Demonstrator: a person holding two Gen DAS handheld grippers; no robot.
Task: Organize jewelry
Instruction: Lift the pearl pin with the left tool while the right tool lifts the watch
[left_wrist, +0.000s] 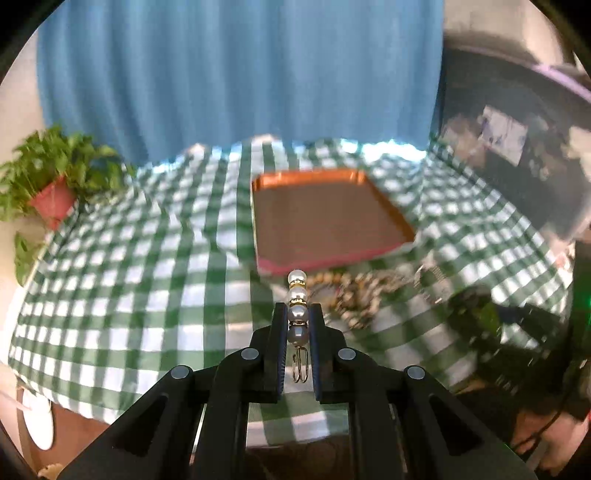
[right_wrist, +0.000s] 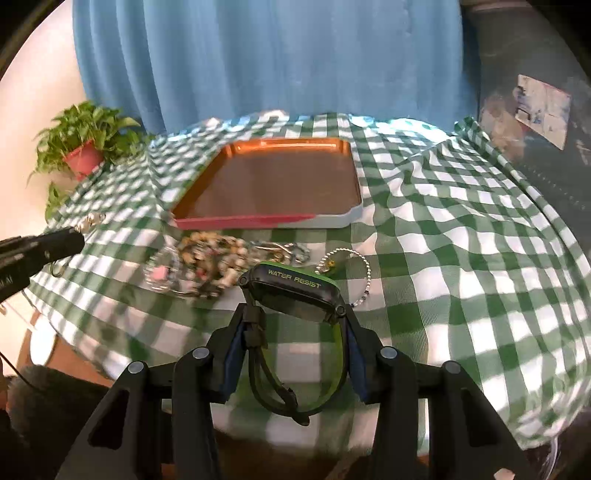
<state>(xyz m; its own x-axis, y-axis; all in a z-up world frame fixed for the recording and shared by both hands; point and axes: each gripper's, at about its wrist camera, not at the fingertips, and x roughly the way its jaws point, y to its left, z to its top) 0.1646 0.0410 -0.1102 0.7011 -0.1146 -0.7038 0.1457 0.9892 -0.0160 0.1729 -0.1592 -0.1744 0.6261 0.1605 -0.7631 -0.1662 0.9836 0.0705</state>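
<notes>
A: How will the digital watch (right_wrist: 295, 291) in the right gripper (right_wrist: 295, 325) handle?

B: By the look of it, it is the heavier piece: a stiff black case, probably smooth, on a soft green strap that droops in a loop below. The case is the place to take it, and the jaws do just that, standing half apart and pressed on its two sides, with the face marked "WATER RESIST" tilted up toward the far side. It hangs above the near checked tablecloth (right_wrist: 461, 258), in front of the copper tray (right_wrist: 266, 147).

A: And the smaller one?

B: The left gripper (left_wrist: 298, 317) is nearly closed on a pearl hair clip (left_wrist: 297, 295). It seems light and rigid, but round pearls are likely slippery, and the thin gold wire clasp could bend. Two pearls sit between the pads; two more poke out past the tips, and the clasp hangs back toward the camera.

A: Where is the rest?

B: The jewelry pile (right_wrist: 207, 262) lies on the cloth just near of the tray, left of the watch.
</notes>
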